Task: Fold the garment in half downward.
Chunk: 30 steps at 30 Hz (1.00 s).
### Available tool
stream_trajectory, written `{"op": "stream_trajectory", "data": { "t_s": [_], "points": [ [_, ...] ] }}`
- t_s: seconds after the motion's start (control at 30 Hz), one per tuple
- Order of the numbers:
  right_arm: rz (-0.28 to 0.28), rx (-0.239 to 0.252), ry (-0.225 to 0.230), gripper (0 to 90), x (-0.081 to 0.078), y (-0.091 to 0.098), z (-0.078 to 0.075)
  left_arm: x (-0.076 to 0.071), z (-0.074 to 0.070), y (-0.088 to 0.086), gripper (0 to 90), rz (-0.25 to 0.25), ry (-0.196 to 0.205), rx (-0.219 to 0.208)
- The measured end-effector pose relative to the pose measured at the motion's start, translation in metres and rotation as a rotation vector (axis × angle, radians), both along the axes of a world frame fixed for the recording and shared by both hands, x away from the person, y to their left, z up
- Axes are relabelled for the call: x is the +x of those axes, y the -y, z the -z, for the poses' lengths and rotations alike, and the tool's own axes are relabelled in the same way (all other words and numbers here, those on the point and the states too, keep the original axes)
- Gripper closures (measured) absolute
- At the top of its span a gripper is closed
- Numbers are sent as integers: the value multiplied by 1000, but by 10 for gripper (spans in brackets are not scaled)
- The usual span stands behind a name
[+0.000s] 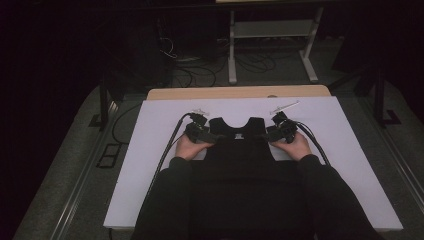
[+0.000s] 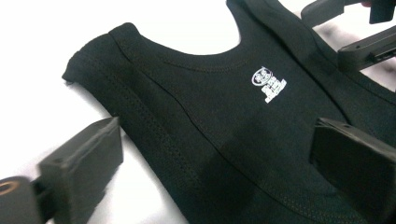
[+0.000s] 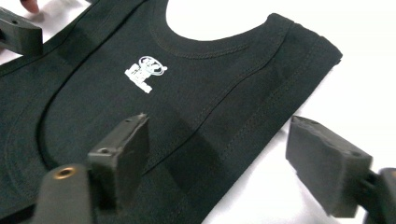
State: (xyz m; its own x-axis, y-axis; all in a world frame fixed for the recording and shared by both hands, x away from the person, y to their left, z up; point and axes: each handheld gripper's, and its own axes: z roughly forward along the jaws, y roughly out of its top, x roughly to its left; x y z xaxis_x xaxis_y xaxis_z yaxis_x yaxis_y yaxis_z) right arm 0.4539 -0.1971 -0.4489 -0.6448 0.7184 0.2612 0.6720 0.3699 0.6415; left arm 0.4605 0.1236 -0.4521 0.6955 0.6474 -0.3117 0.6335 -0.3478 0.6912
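The black tank top (image 1: 239,150) lies flat on the white bench (image 1: 150,150), right in front of you and centred between your hands, with its neck and both shoulder straps at the far end and its hem running back toward you, where it merges with your dark sleeves so the lower edge is hard to make out. Its long axis therefore runs straight away from you, neckline pointing to the far edge of the bench. It is spread with a small white logo (image 2: 269,84) showing just below the scoop of the neck. Your left tongs (image 2: 210,163) stand open, one jaw over bare bench beside the armhole, the other over the cloth. Your right tongs (image 3: 233,163) are open likewise, astride the opposite armhole edge. That mirrored placement looks chosen so that each pair can pinch one side of the top below its strap, probably to lift or fold it evenly.
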Motion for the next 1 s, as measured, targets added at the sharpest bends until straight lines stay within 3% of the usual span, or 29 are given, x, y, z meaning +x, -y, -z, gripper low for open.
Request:
{"op": "stream_trajectory", "data": {
  "t_s": [0.17,0.27,0.37,0.6,0.7,0.87,1.0],
  "points": [
    [6,21,18,338,-3,0,2,0,1,3,107,-10,2,-26],
    [16,35,18,391,-3,-1,2,-1,0,5,150,-19,5,-17],
    [8,30,27,463,-4,-4,2,-3,-2,7,246,-19,24,32],
    [-12,27,31,585,-7,-10,3,-3,-2,15,461,-34,28,43],
    [-10,17,34,689,-7,-10,3,-4,-2,17,586,-40,36,51],
    [-14,19,25,815,-6,-9,4,-4,-2,17,782,-9,38,81],
    [-8,44,8,832,-5,-7,2,-3,-2,16,817,-27,17,56]
  ]
}}
